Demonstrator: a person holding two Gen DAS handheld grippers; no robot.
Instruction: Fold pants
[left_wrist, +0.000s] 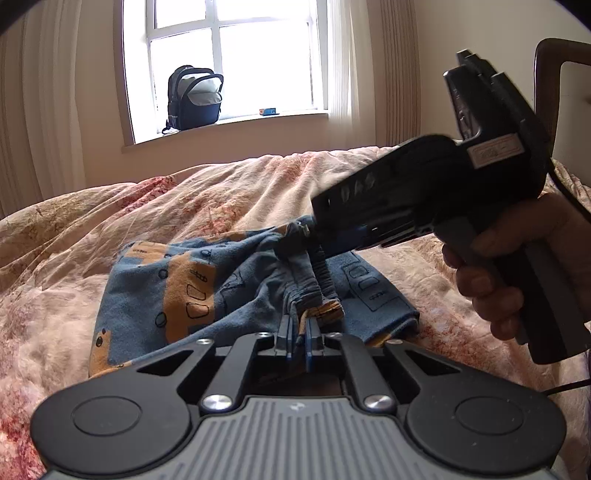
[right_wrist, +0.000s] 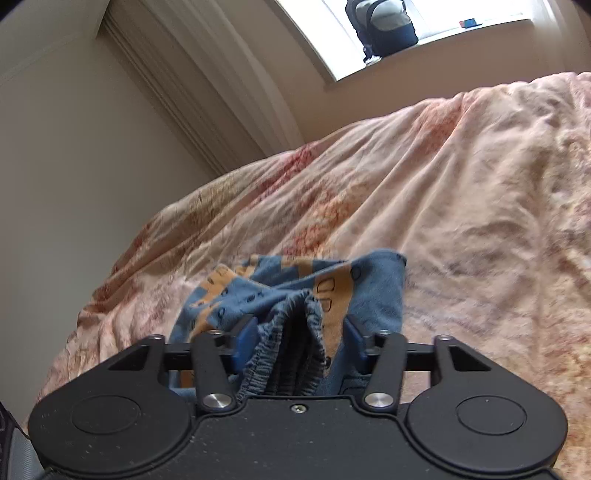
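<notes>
Nearest in the left wrist view, the left hand-held gripper (left_wrist: 300, 338) is sitting with its blue pads (left_wrist: 311, 334) drawn almost together, clenched on a fold of the pants (left_wrist: 192, 295) at their near edge. The pants, blue with orange patches and dark line drawings, are lying bunched on the bed (left_wrist: 110, 229), whose crumpled pink floral cover is spreading out all around them.

In the right wrist view, the right hand-held gripper (right_wrist: 301, 345) is holding the gathered elastic waistband (right_wrist: 295, 350) between its blue pads (right_wrist: 245, 341), which are standing apart at either side of the bunched cloth; whether they are pressing on it cannot be told.

Just beyond the left one, the right hand-held gripper's black body is reaching in from the right, its tip meeting the raised waistband, with a person's hand (left_wrist: 517, 266) wrapping around its handle.

Farther back, a dark backpack (left_wrist: 194, 98) is standing open on the windowsill (left_wrist: 240, 123), with a small blue object (left_wrist: 269, 112) beside it and pale curtains (left_wrist: 44, 110) hanging at the sides.
</notes>
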